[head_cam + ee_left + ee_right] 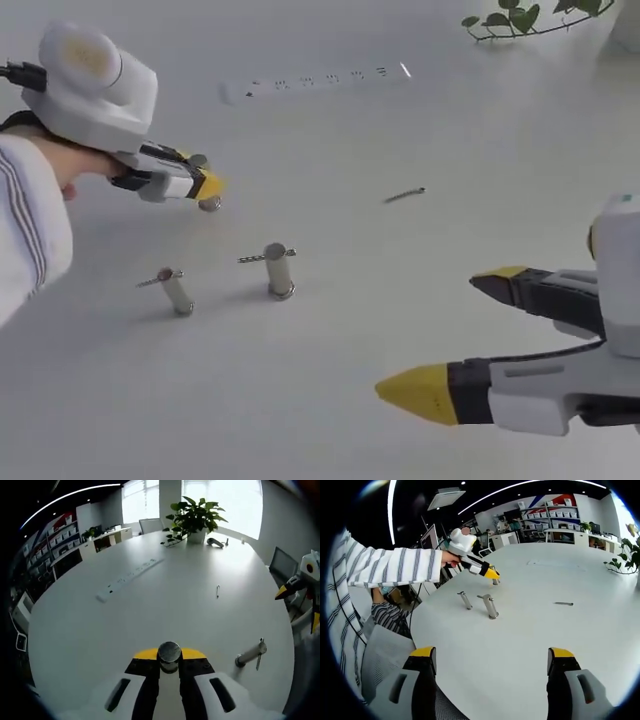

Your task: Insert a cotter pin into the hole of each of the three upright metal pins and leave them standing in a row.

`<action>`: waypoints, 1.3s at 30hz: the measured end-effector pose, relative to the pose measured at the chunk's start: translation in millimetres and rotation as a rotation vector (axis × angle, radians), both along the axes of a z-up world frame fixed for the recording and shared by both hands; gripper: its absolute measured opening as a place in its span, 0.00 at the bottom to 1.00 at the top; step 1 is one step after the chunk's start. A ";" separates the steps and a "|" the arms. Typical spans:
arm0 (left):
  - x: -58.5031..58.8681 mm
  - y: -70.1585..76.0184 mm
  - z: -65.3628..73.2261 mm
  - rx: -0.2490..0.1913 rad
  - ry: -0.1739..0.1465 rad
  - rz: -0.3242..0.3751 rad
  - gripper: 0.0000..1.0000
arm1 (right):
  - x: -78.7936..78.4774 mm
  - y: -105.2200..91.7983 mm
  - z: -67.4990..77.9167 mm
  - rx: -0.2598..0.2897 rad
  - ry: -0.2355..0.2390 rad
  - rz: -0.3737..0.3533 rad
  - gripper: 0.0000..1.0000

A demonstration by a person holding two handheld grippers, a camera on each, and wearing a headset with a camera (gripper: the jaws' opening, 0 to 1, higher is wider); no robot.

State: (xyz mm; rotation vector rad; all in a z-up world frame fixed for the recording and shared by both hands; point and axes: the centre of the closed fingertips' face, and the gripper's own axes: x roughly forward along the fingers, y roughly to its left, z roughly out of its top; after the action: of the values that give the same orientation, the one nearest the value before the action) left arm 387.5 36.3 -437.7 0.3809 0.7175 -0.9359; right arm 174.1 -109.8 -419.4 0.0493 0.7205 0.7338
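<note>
No text, label, brand, number or sign can be read anywhere. The power strip lying on the white table is too small and washed out to tell whether it carries any print. On the shelves well behind the power strip, the storage bins are too blurred for any lettering. The red and blue stripe on the wall above those shelves shows colour alone.

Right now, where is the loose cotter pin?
In the head view the loose cotter pin lies on the table, right of the upright metal pins, below the power strip.
</note>
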 end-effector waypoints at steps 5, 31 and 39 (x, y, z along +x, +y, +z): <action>-15.6 0.9 20.0 -0.033 -0.021 -0.007 0.10 | -1.9 3.1 3.2 -0.002 -0.006 0.008 0.91; -116.4 -33.8 75.5 -0.129 -0.105 -0.146 0.10 | -16.9 10.5 14.4 -0.021 -0.038 0.062 0.91; -141.5 -58.4 66.3 -0.149 -0.095 -0.192 0.10 | -22.3 11.4 16.5 0.001 -0.041 0.066 0.93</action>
State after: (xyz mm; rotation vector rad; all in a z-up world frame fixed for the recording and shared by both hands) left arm 246.0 -22.1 -371.4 0.3644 0.5273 -1.1372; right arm 151.8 -98.3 -402.9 0.0113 0.6849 0.7963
